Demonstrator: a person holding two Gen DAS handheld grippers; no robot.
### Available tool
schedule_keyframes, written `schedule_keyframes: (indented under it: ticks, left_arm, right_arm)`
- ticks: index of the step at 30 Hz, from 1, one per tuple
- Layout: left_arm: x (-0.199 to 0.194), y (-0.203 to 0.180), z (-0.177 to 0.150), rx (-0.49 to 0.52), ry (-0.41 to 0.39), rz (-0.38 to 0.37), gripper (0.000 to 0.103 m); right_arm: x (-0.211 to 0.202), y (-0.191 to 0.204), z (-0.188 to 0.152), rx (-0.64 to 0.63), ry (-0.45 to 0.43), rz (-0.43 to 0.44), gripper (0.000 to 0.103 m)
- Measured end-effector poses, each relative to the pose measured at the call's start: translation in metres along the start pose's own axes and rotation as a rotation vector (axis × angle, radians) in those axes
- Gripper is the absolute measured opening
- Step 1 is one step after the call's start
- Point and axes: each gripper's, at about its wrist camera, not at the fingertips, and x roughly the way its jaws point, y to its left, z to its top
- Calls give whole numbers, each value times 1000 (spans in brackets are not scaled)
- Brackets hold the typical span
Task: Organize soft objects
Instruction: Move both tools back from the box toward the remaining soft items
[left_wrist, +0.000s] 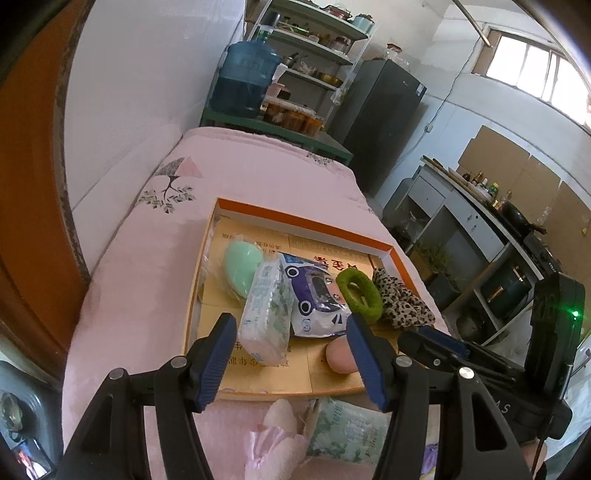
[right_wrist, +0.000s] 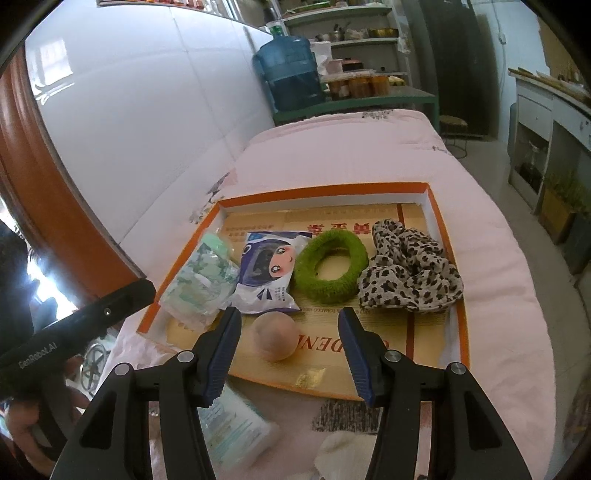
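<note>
Peach soft ball (right_wrist: 275, 339) in orange tray (right_wrist: 441, 218), below right tongs (right_wrist: 288, 354), both tongs wide, empty

Kitchen corner, lit by daylight

White wall (left_wrist: 147, 92), window (left_wrist: 535, 70) high up, shelves (left_wrist: 317, 48) with a water jug (left_wrist: 245, 77), dark fridge (left_wrist: 380, 114), counter (left_wrist: 476, 206) along the far side.

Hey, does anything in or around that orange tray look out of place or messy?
Mostly tidy. The tissue pack in the tray leans tilted against the cartoon-print packet rather than lying flat. Outside the tray, a second tissue pack and pink-and-white fluffy cloth lie loose on the bedspread. Nothing looks spilled or damaged.
</note>
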Motion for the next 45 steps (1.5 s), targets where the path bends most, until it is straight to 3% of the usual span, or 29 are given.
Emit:
schedule_keyframes:
  ticks: [32, 45]
  left_arm:
    - [-94, -29, -22, 59, -117, 20, 61]
    - [-119, -31, -39, 65, -150, 34, 61]
  right_arm:
    - [-97, 33, -23, -52, -95, -17, 56]
    - [-119, 38, -39, -54, -103, -27, 56]
